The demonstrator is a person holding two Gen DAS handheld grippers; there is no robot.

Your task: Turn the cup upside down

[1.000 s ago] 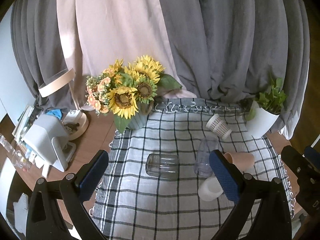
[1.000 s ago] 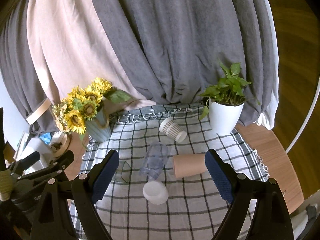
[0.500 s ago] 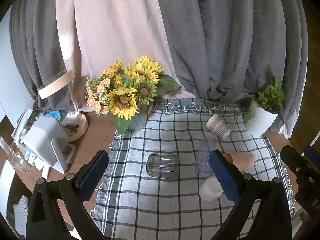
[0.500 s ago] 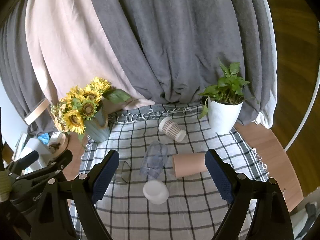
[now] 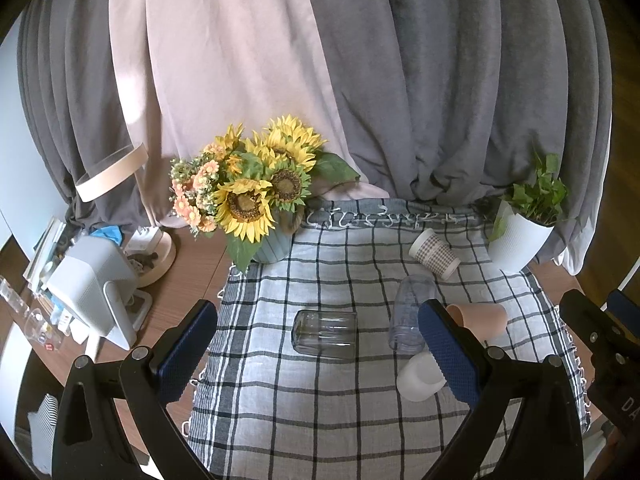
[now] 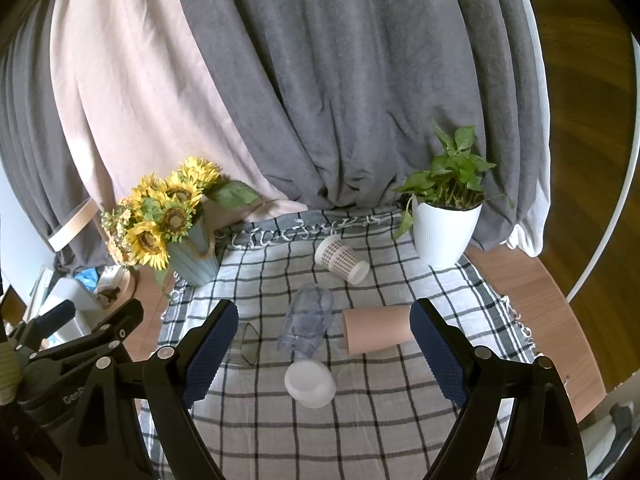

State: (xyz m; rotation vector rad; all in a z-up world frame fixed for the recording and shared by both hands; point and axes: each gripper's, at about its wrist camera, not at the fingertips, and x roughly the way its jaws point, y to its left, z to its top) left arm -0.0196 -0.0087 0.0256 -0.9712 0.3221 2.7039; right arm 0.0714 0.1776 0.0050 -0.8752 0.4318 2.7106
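Observation:
Several cups lie on a checked cloth [image 5: 320, 400]. A square clear glass [image 5: 325, 334] lies on its side in the middle. A clear plastic cup [image 5: 410, 312] [image 6: 308, 320], a pink paper cup [image 6: 378, 330] [image 5: 484, 316] and a checked paper cup [image 6: 342, 259] [image 5: 434, 254] also lie on their sides. A white cup [image 6: 310, 383] [image 5: 420, 376] stands nearest. My left gripper [image 5: 316, 356] is open above the cloth, in front of the glass. My right gripper [image 6: 324, 356] is open and empty above the white cup.
A vase of sunflowers [image 5: 260, 204] stands at the cloth's back left. A white pot with a green plant [image 6: 444, 232] stands at the back right. A white device [image 5: 94, 288] and clutter lie on the wooden table to the left. Curtains hang behind.
Both grippers have drifted slightly; the view has barely shifted. No cup has moved.

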